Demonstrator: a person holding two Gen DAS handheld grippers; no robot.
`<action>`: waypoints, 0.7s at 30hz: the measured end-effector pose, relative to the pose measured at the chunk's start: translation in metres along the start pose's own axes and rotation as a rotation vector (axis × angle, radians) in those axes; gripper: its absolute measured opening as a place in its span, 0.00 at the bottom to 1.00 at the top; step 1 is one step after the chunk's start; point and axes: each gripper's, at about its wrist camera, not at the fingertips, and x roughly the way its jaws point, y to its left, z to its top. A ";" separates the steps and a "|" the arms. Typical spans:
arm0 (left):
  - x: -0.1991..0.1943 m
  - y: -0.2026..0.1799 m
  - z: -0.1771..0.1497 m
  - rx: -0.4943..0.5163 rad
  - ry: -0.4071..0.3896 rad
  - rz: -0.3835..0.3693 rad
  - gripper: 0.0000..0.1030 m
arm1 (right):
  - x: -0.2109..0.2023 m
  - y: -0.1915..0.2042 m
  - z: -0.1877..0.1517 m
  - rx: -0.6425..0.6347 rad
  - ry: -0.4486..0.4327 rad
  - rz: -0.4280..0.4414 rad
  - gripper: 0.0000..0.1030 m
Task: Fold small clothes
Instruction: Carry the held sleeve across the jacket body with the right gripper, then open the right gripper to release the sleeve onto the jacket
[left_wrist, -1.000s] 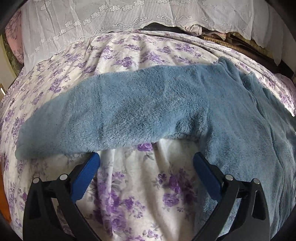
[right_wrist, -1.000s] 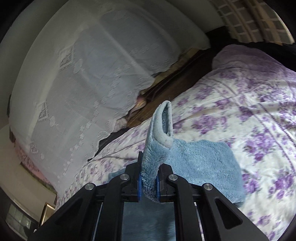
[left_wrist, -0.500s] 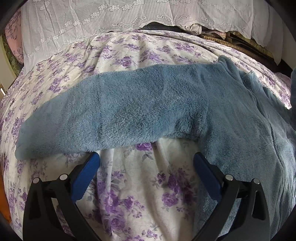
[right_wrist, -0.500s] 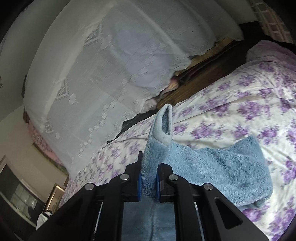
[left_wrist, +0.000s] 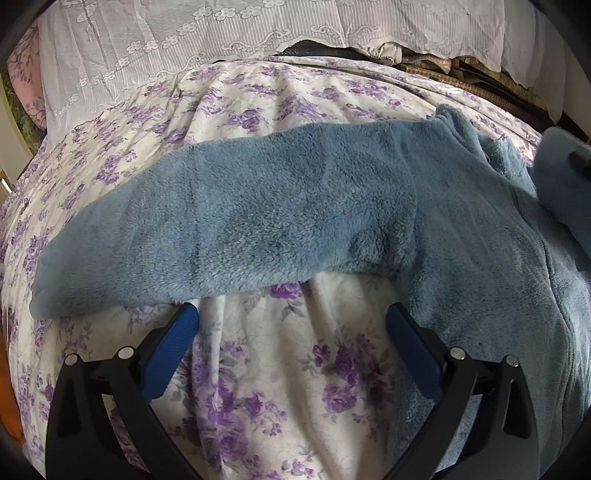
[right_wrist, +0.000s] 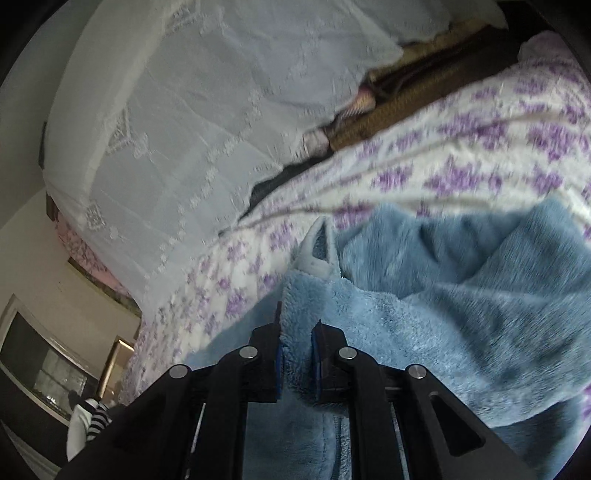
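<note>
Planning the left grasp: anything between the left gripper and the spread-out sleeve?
Nothing visible. The open left gripper sits over bare purple-flowered bedsheet, and the blue fleece jacket's sleeve lies just beyond its fingers.

The jacket (left_wrist: 461, 229) lies on the bed (left_wrist: 288, 369), its body to the right and one sleeve (left_wrist: 229, 229) stretched out to the left. The left gripper (left_wrist: 291, 332) sits before that sleeve, over the bedspread, fingers (left_wrist: 173, 343) spread either side of bare bedspread. At the right, the other sleeve (right_wrist: 424, 295) lies across the body, its cuff between the right gripper (right_wrist: 297, 365) fingers. A curtain (left_wrist: 221, 37) hangs behind the bed.
</note>
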 end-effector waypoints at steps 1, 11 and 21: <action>0.000 0.000 0.000 0.001 0.001 0.001 0.96 | 0.006 0.000 -0.004 -0.005 0.017 -0.008 0.13; 0.001 -0.001 0.000 0.006 0.003 0.005 0.96 | 0.046 0.011 -0.031 -0.109 0.123 -0.082 0.13; 0.002 -0.002 0.000 0.006 0.005 0.006 0.96 | 0.047 0.037 -0.035 -0.233 0.206 -0.035 0.47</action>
